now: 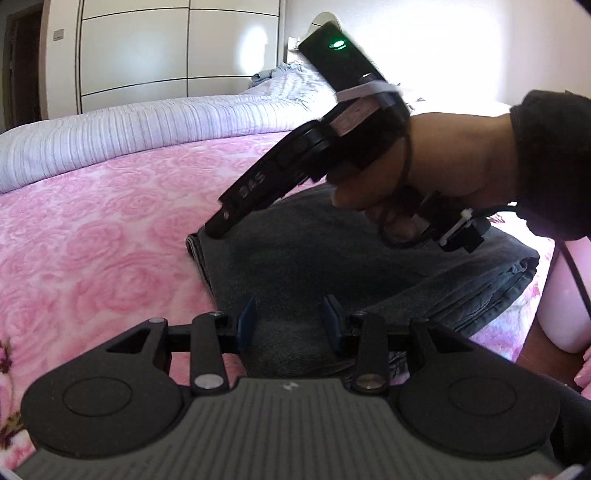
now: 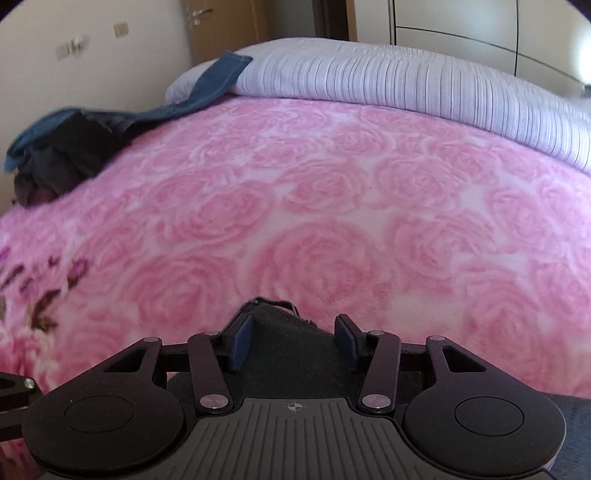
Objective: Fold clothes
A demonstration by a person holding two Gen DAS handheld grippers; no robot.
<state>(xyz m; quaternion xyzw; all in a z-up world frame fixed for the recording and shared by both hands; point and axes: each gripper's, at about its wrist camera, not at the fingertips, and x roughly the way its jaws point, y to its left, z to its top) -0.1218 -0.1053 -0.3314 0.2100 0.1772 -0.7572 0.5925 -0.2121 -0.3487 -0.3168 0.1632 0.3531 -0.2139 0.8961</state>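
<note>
A dark grey folded garment point(image 1: 332, 258) lies flat on the pink rose blanket point(image 1: 92, 240). My left gripper point(image 1: 290, 321) hovers over its near edge. Its blue pads stand apart and nothing is pinched between them. In the left wrist view a hand holds my right gripper point(image 1: 218, 230), tilted down with its tips on the garment's far left corner. In the right wrist view that gripper point(image 2: 293, 341) is open. The garment's frayed dark corner point(image 2: 291, 332) lies under and between its fingers, and the pads do not squeeze it.
A heap of blue jeans and dark clothes point(image 2: 74, 147) sits at the blanket's far left edge. A lilac striped cover point(image 2: 406, 81) runs along the back of the bed. A white wardrobe point(image 1: 166, 48) stands behind, and a wooden door point(image 2: 221, 29) is near the corner.
</note>
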